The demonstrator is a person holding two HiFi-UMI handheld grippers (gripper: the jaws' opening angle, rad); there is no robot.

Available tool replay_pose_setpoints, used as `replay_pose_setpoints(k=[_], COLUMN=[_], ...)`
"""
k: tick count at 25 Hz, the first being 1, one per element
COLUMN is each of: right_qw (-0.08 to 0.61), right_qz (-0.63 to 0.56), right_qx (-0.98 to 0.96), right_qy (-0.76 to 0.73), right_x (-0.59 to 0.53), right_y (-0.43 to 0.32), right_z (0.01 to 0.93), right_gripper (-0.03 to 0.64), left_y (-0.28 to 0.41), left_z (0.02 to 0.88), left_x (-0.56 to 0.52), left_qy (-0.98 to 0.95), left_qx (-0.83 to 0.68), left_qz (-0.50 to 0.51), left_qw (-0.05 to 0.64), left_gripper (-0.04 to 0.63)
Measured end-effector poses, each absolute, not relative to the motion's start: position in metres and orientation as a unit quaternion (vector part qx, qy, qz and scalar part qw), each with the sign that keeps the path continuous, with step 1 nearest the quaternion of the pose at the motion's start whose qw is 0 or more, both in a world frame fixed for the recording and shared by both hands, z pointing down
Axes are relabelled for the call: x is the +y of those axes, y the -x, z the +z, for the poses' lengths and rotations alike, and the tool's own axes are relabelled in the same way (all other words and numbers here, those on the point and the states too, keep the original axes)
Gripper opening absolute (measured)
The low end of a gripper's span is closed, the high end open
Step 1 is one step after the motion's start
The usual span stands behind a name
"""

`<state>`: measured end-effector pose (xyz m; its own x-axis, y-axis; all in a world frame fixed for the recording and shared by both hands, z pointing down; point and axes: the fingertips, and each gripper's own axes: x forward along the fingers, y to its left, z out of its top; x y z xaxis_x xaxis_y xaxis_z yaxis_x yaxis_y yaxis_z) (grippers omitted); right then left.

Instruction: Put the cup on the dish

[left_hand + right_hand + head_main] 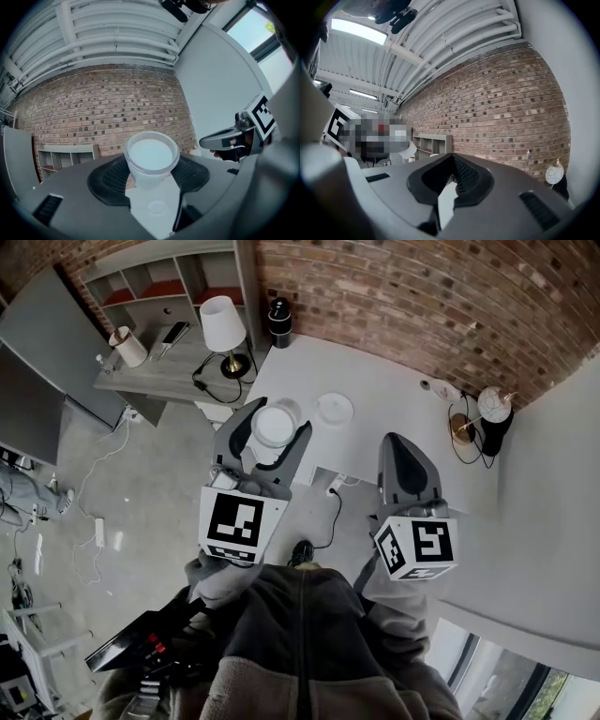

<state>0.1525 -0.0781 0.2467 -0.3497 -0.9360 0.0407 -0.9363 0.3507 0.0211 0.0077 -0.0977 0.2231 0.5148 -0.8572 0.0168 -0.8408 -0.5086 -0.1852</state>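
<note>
A: Jaws of the left gripper [149,177]: pinching the cup [151,158] by its sides, upright, mouth up. Right gripper [451,182]: jaws pressed together, nothing between them.

B: Which step?

A: The carry, I'd judge. The cup is held clear of the desk [394,395]. The dish [335,409] lies beyond the left jaws, off to their right, apart from the cup.

B: Next move?

A: Probably bring the cup over the dish, lower it level, then spread the jaws.

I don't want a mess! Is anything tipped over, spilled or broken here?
Nothing stands out. The cup sits upright in the left claw, with no spill showing. The dish lies flat on the white table, and the right claw is shut and empty.
</note>
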Motion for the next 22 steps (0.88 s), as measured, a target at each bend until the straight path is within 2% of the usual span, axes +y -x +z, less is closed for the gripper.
replay_pose_setpoints(k=[10,22], right_qw=[0.033,0.102], right_qz=[0.034,0.058], right_qx=[-0.806,-0.763], right_qy=[-0.59,-0.635], right_x=[-0.12,-0.179], right_y=[-0.163,-0.155], right_z=[0.283,0.334], right_gripper=[0.0,0.0], left_y=[-0.015,-0.028], left_z=[0.264,0.34], left_x=[-0.136,-0.206], left_qy=[0.881,0.91], left_qx=[0.465,0.398], left_qz=[-0.079,-0.116], left_qw=[0.047,-0.005], left_gripper=[0.27,0.27])
